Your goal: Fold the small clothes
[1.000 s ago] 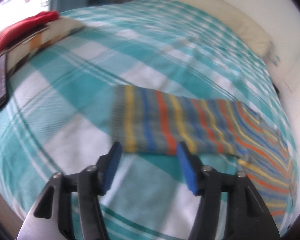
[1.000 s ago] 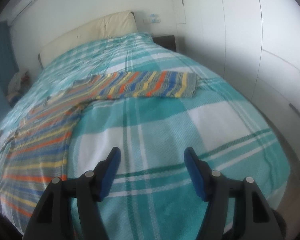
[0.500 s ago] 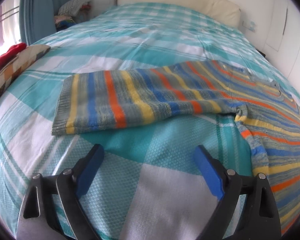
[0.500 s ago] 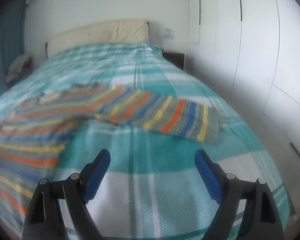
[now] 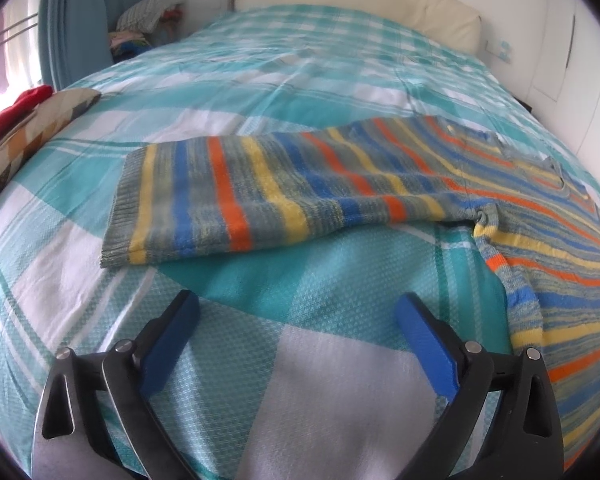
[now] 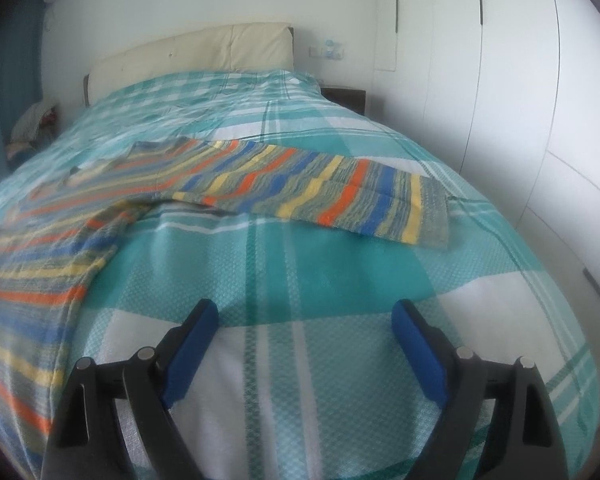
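One striped sweater [image 5: 440, 184] lies flat across the near half of the bed [image 5: 300, 80], its body toward the middle and a sleeve stretched out toward each side edge. In my left view the left sleeve [image 5: 228, 196] runs out toward the bed's left edge, its grey ribbed cuff squared off on the teal-and-white checked cover. In my right view the right sleeve [image 6: 332, 196] reaches toward the bed's right edge, with its cuff lying well short of that edge.

My left gripper [image 5: 298, 312] hangs over bare cover on the near side of the left sleeve, not touching it; its blue pads [image 5: 172, 344] stand wide apart, the jaws opening, nothing between them. My right gripper [image 6: 304, 320] hangs likewise over bare cover on the near side of the right sleeve, jaws opening, blue pads spread with only cover showing between them.

A cream headboard [image 5: 360, 0] closes the far end of the bed. By the left edge sit a patterned cushion [image 5: 32, 136] and something red [image 5: 12, 112]; beyond them hangs a blue curtain [image 5: 76, 12]. White wardrobe doors [image 6: 500, 80] line the wall off the right edge.
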The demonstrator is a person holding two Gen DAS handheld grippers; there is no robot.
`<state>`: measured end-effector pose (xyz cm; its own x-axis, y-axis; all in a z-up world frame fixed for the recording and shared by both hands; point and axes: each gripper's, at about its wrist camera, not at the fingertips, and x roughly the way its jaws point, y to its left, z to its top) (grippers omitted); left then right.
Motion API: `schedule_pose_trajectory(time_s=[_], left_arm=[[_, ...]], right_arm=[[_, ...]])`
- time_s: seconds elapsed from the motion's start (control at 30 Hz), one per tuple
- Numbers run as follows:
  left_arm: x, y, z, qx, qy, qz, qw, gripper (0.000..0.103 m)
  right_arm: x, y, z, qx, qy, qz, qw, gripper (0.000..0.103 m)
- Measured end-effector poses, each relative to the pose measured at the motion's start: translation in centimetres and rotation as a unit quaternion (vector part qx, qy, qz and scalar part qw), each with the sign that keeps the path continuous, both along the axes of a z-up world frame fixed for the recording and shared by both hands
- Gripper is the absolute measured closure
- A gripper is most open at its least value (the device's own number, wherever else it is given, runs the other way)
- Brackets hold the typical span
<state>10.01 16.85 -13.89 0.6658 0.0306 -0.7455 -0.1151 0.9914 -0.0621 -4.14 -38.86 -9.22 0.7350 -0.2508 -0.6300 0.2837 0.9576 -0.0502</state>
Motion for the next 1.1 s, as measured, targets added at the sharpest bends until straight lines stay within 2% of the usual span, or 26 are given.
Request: schedule_pose_trajectory(time_s=[1.1], left_arm=[[0.26,-0.1,-0.17,0.004,0.004,0.001,1.0,0.001]], right_arm=[[0.19,-0.23,0.1,0.002,-0.007,-0.002,1.0,0.015]])
